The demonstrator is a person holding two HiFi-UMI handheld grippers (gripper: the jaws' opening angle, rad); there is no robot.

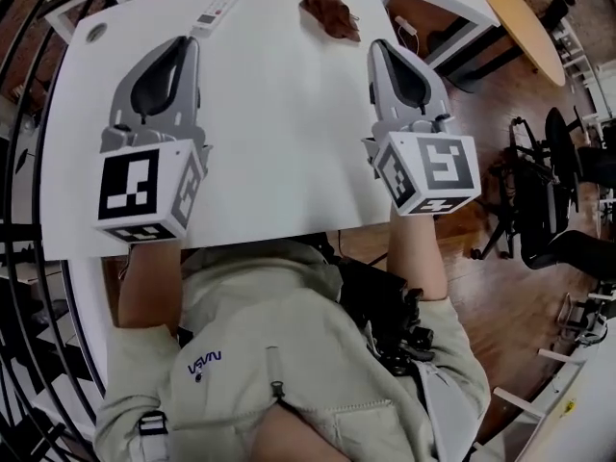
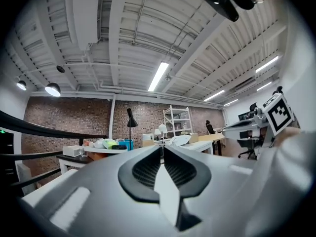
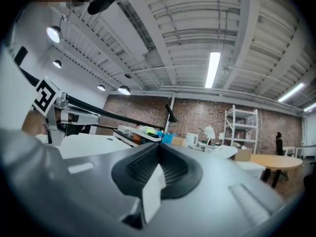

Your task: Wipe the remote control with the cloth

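A white remote control (image 1: 214, 12) lies at the far edge of the white table (image 1: 279, 142). A crumpled brown cloth (image 1: 330, 12) sits to its right, also at the far edge. My left gripper (image 1: 183, 44) hovers over the table's left half, well short of the remote, with its jaws shut and empty. My right gripper (image 1: 382, 46) is held level over the right half, near the cloth but apart from it, and is also shut on nothing. Both gripper views look out level across the room, with the jaw tips meeting in the left gripper (image 2: 162, 149) and in the right gripper (image 3: 159, 147).
A round cable hole (image 1: 95, 33) sits in the table's far left corner. A black railing (image 1: 19, 162) curves along the left. To the right are a wooden tabletop (image 1: 525, 22) and black office chairs (image 1: 568, 248) on a wood floor.
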